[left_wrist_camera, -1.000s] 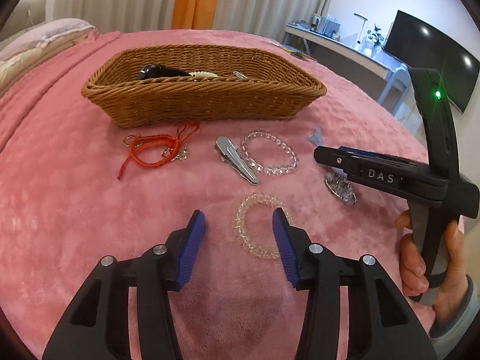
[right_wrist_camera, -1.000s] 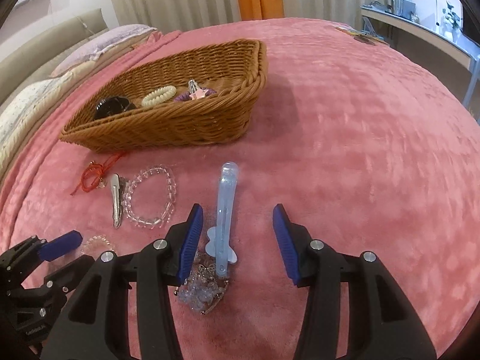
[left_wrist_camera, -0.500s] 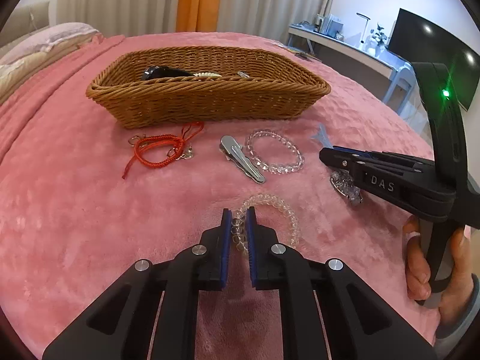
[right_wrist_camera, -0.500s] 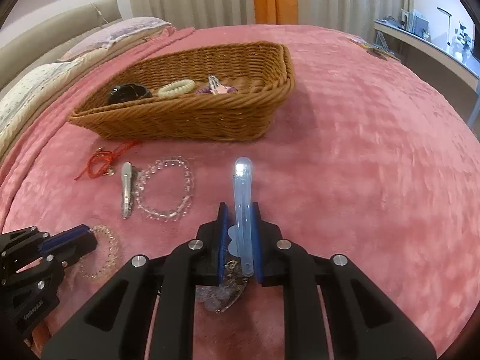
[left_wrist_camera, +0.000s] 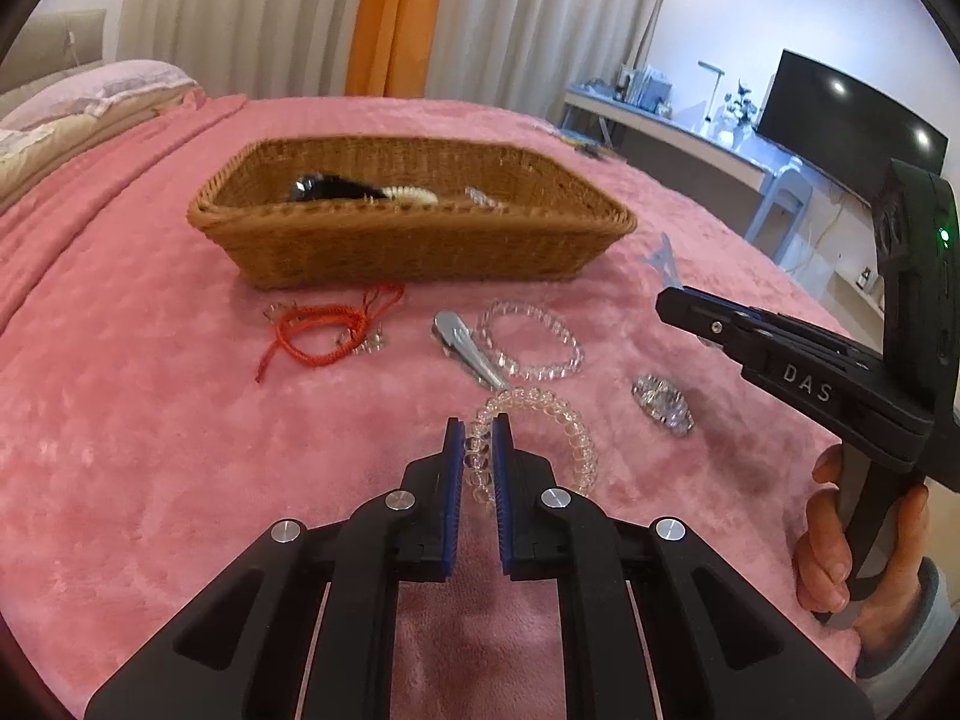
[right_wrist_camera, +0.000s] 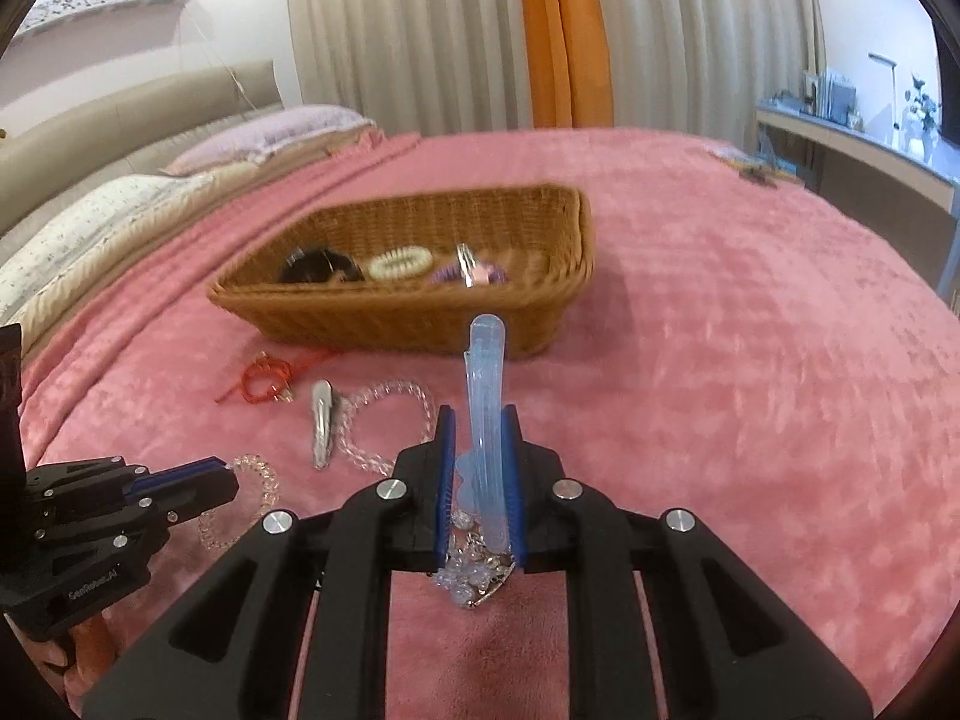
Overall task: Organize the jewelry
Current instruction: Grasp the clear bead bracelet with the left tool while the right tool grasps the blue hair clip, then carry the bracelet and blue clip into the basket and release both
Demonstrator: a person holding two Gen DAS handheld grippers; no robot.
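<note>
Since the earlier frames both grippers have closed: left gripper (left_wrist_camera: 478,453) pinches the clear coil bracelet (left_wrist_camera: 558,426) at lower centre, right gripper (right_wrist_camera: 479,450) clamps the blue hair clip (right_wrist_camera: 487,372), now raised at frame centre before the basket (right_wrist_camera: 420,324).

Two clear bracelets (left_wrist_camera: 531,341), three clips (left_wrist_camera: 469,349), one basket (left_wrist_camera: 414,240), perhaps four items inside.

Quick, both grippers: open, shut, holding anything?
Left gripper: shut on the clear coil hair tie.
Right gripper: shut on the pale blue hair clip.
</note>
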